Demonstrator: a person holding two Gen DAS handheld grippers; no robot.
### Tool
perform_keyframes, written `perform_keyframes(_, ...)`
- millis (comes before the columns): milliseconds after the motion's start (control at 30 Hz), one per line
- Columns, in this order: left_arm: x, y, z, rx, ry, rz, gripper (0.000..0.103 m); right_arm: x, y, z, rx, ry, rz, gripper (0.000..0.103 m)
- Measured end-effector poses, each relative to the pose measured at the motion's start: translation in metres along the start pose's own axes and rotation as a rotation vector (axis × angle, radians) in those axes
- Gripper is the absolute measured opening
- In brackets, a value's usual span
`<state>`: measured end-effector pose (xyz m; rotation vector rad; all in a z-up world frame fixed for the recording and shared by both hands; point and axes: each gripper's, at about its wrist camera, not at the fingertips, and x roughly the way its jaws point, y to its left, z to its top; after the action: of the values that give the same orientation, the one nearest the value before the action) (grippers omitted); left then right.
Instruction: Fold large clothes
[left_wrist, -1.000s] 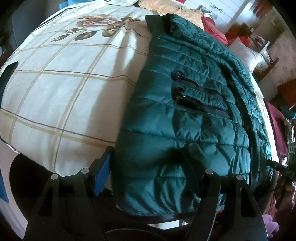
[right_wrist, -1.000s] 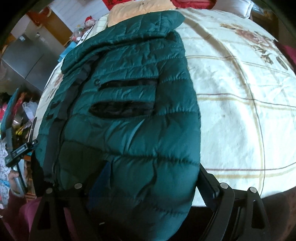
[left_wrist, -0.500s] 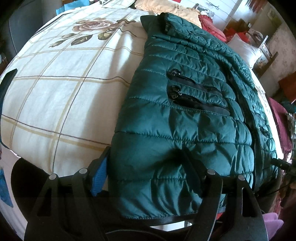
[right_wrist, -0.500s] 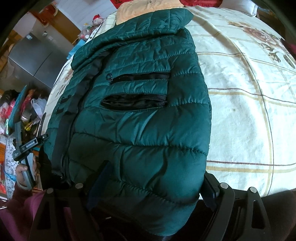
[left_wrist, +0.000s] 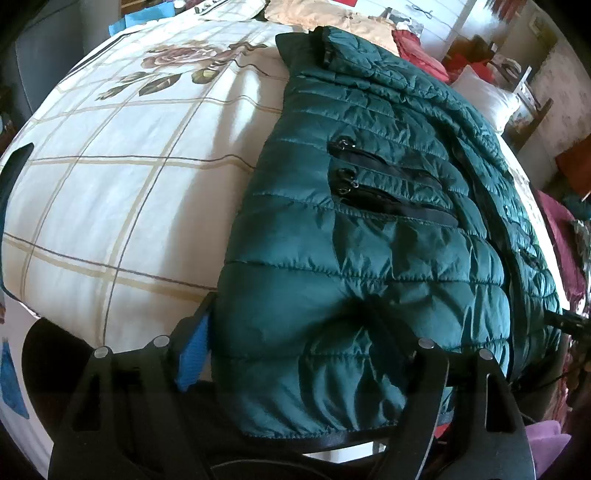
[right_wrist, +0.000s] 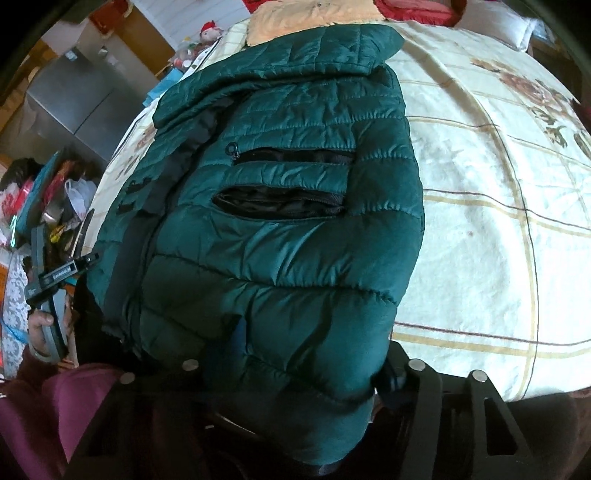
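A dark green quilted puffer jacket lies lengthwise on the bed, collar at the far end, two black zip pockets showing. It also shows in the right wrist view. My left gripper is shut on the jacket's hem at one near corner; the padding bulges between the fingers. My right gripper is shut on the hem at the other near corner. The left gripper also shows at the left edge of the right wrist view, held by a hand.
The bed has a cream checked sheet with rose prints. Orange cloth and pillows lie at its head. A grey cabinet and cluttered bags stand on the left in the right wrist view.
Both grippers have kept their hold on the hem and drawn back and up a little. The jacket now sits more stretched and flatter along the bed.
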<state>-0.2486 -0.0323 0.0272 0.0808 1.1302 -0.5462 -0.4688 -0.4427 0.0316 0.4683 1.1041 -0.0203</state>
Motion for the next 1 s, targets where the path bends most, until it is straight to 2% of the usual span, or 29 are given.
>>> perform_keyframes(133, 0.000, -0.002, -0.001, 0.009, 0.002, 0.004, 0.079, 0.005, 0.002, 0.000, -0.010, -0.012, 0.001, 0.059)
perform_keyframes(167, 0.001, -0.002, -0.001, 0.009, 0.006, 0.002, 0.079, 0.004, 0.003, 0.000, -0.017, -0.020, 0.003, 0.056)
perform_keyframes(200, 0.000, -0.002, 0.000, 0.010, 0.013, 0.001, 0.079, 0.003, 0.005, 0.001, -0.025, -0.030, 0.001, 0.042)
perform_keyframes(233, 0.000, -0.002, 0.000, 0.014, 0.018, -0.003, 0.075, 0.001, 0.006, 0.001, -0.026, -0.042, 0.001, 0.033)
perform_keyframes(267, 0.000, -0.003, 0.000, 0.016, 0.020, -0.008, 0.063, -0.001, 0.008, 0.002, -0.025, -0.049, 0.004, 0.029)
perform_keyframes(300, -0.002, -0.004, 0.001, 0.022, 0.019, -0.016, 0.057, -0.003, 0.009, 0.004, -0.027, -0.058, 0.007, 0.025)
perform_keyframes(367, -0.008, -0.007, 0.004, 0.043, 0.007, -0.002, 0.034, -0.009, 0.013, 0.010, -0.042, -0.080, 0.011, 0.022)
perform_keyframes(467, -0.020, -0.010, 0.011, 0.065, -0.016, -0.008, 0.020, -0.025, 0.019, 0.022, -0.060, -0.136, 0.048, 0.019)
perform_keyframes(600, -0.040, -0.011, 0.028, 0.048, -0.053, -0.067, 0.017, -0.050, 0.024, 0.049, -0.059, -0.239, 0.117, 0.019)
perform_keyframes(833, -0.076, -0.014, 0.082, -0.009, -0.187, -0.146, 0.017, -0.070, 0.029, 0.100, -0.055, -0.363, 0.131, 0.019)
perform_keyframes(1000, -0.081, -0.022, 0.131, -0.036, -0.280, -0.156, 0.017, -0.075, 0.016, 0.139, 0.020, -0.429, 0.132, 0.019)
